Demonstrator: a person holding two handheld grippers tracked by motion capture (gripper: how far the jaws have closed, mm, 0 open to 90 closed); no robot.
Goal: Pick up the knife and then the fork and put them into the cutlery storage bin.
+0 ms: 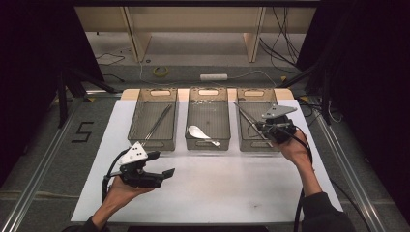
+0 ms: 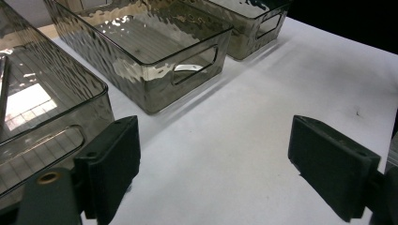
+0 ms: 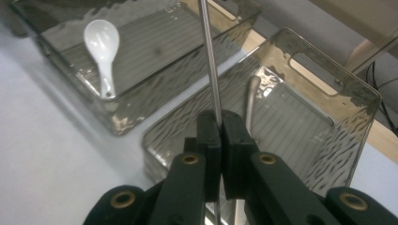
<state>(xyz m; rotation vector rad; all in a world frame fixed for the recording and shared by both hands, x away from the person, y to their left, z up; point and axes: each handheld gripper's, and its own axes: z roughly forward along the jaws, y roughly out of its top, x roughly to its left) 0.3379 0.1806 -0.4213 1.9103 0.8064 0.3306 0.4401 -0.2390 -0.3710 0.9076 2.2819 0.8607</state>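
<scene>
1. Evidently a sorting job: three smoky clear bins sit in a row at the far edge of the white table, one kind of cutlery per bin. Left bin holds chopsticks; middle bin holds a white spoon; right bin holds a metal utensil lying on its floor.
2. Right gripper is clamped on a thin metal rod, likely a utensil handle. In the right gripper view the jaws pinch it near its lower part, and the rod runs straight up and away from the pads.
3. Pinched low, probably so the long end can be steered over the bin wall.
4. Rod relative to gripper: between the pads, touching both, hanging above the right bin's near half, not resting on anything.
5. Left gripper stands wide open with nothing between the pads, hovering over bare table just in front of the left bin, apparently waiting its turn.
</scene>
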